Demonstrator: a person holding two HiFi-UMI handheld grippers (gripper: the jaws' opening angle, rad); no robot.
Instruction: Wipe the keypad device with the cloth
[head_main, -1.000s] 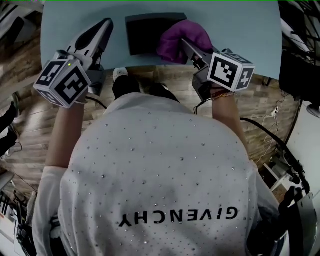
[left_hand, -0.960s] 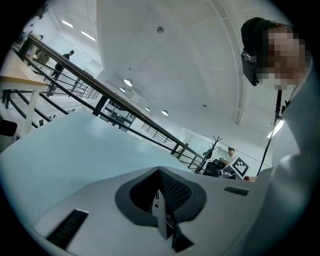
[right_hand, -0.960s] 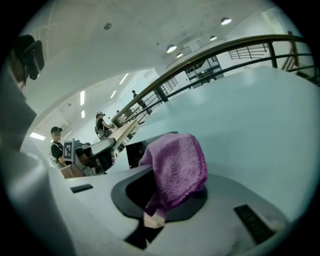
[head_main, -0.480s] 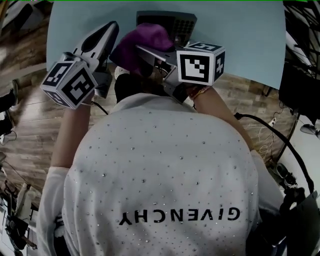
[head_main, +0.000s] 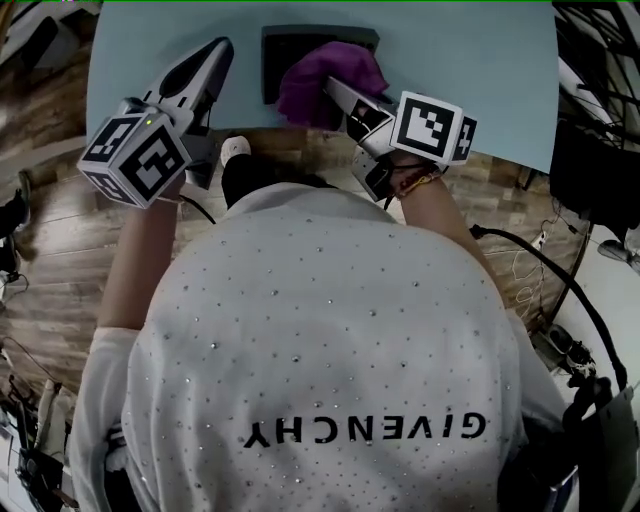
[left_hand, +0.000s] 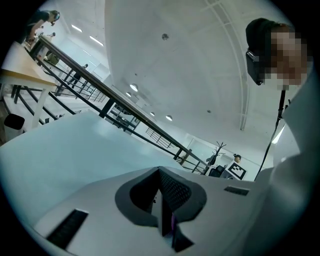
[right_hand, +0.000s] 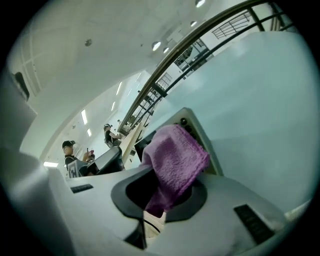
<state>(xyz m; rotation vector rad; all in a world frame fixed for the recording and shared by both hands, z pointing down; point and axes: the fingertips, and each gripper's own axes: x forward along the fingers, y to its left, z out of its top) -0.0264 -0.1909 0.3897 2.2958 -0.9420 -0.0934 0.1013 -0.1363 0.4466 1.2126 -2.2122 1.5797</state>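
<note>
Keypad device (head_main: 290, 42) lies dark on the pale blue tabletop (head_main: 480, 70), directly ahead of the right gripper (head_main: 335, 92) and off to the right of the left gripper (head_main: 205, 60). The right jaws are pinching the purple cloth (head_main: 325, 85), which bunches out past their tips and drapes over the near part of the device. In the right gripper view the cloth (right_hand: 175, 160) fills the gap between the jaws, with the device's edge (right_hand: 205, 145) just beyond it. The left jaws are pressed together with nothing between them, their tips over bare tabletop, apart from the device.
</note>
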